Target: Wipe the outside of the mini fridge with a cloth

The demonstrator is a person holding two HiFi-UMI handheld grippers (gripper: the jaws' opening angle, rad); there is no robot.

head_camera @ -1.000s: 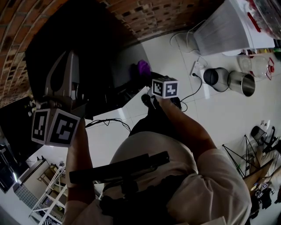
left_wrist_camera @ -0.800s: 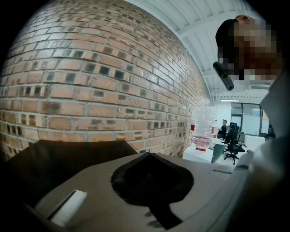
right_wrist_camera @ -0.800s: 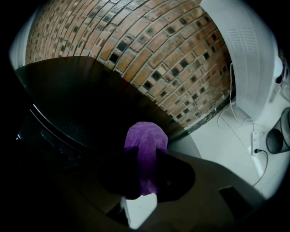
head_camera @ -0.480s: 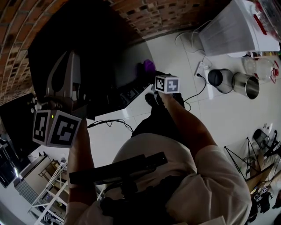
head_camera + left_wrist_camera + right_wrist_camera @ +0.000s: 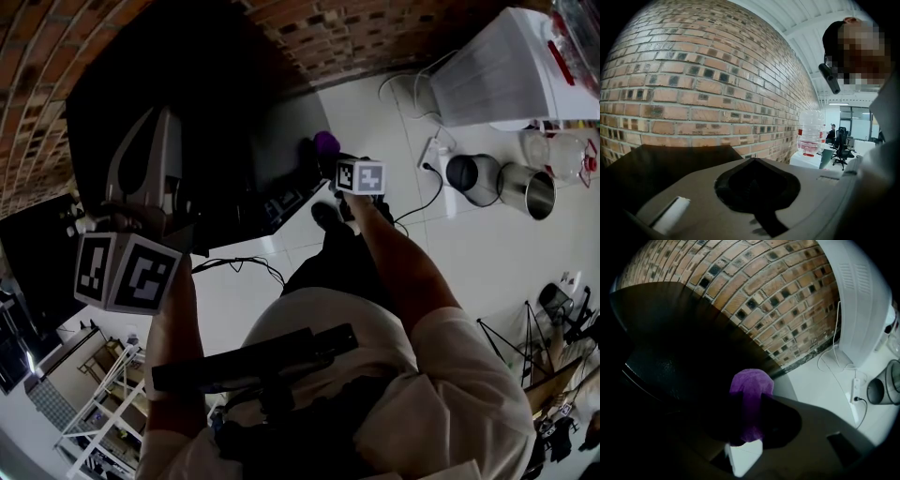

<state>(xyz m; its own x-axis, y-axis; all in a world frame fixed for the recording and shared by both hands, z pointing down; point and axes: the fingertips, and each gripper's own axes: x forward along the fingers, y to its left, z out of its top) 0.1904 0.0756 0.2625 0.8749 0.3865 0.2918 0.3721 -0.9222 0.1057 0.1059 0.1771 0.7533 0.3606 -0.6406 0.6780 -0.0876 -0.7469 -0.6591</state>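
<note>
R gripper [image 5: 747,401] pinches cloth [image 5: 751,383]; fridge [image 5: 684,348] lies just left and beyond, side wall upright; R nearer; L gripper [image 5: 159,120] closed, empty, far left.

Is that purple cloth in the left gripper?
No, the purple cloth is pinched between the right gripper's jaws; the left gripper is shut, empty.
</note>
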